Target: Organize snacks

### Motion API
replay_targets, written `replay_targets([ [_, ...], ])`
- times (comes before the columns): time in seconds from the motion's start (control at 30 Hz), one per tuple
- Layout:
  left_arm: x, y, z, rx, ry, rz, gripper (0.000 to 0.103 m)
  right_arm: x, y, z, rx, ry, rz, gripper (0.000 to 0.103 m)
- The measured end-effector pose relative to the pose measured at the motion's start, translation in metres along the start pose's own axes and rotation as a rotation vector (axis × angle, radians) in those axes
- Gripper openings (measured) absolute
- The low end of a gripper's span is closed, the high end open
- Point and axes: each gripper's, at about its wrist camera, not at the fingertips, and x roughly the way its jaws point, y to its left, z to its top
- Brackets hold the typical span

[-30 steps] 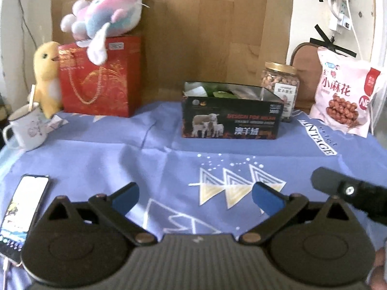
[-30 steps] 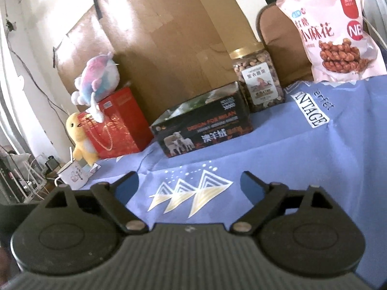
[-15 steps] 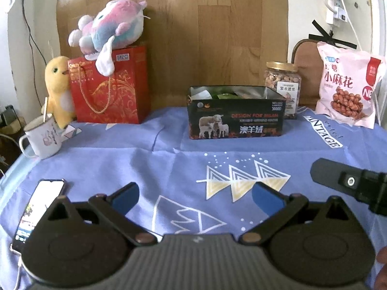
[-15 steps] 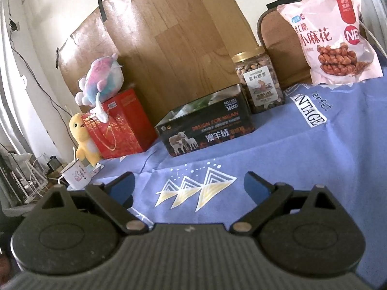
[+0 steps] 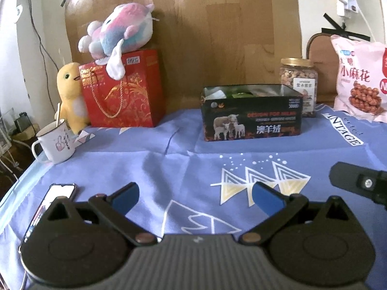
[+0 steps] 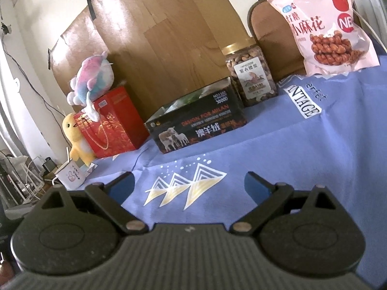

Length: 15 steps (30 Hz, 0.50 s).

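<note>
A black open box (image 5: 251,120) printed with sheep stands at the back of the blue tablecloth, with green and white packets showing inside; it also appears in the right wrist view as the black box (image 6: 198,126). Right of it stands a nut jar (image 5: 300,82) (image 6: 251,77) with a gold lid. A pink snack bag (image 5: 360,82) (image 6: 324,26) leans at the far right. My left gripper (image 5: 194,197) is open and empty, well short of the box. My right gripper (image 6: 189,184) is open and empty too. A black part of the right gripper (image 5: 360,183) shows at the right edge.
A red gift bag (image 5: 121,89) with a pastel plush (image 5: 118,33) on top stands at the back left, a yellow plush duck (image 5: 71,91) beside it. A white mug (image 5: 54,141) with a spoon and a phone (image 5: 52,201) lie near the left table edge. A brown board (image 5: 217,29) backs the table.
Both grippers have drawn back and risen a little, so the box, jar and bag look farther and lower. Both stay open and empty.
</note>
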Motion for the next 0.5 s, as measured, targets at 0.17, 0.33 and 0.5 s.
replay_targets([
  [0.17, 0.0058, 0.0025, -0.0007, -0.010, 0.017, -0.002, 0.103, 0.0020, -0.0037, -0.0010, 0.009, 0.005, 0.001, 0.099],
  [0.33, 0.0067, -0.0014, -0.0033, 0.028, 0.003, 0.038, 0.103, 0.0021, -0.0042, -0.0026, 0.007, 0.002, -0.002, 0.099],
  [0.5, 0.0106, -0.0056, -0.0042, 0.067, 0.005, 0.053, 0.103, 0.0055, -0.0073, -0.0041, 0.000, 0.004, -0.013, 0.099],
])
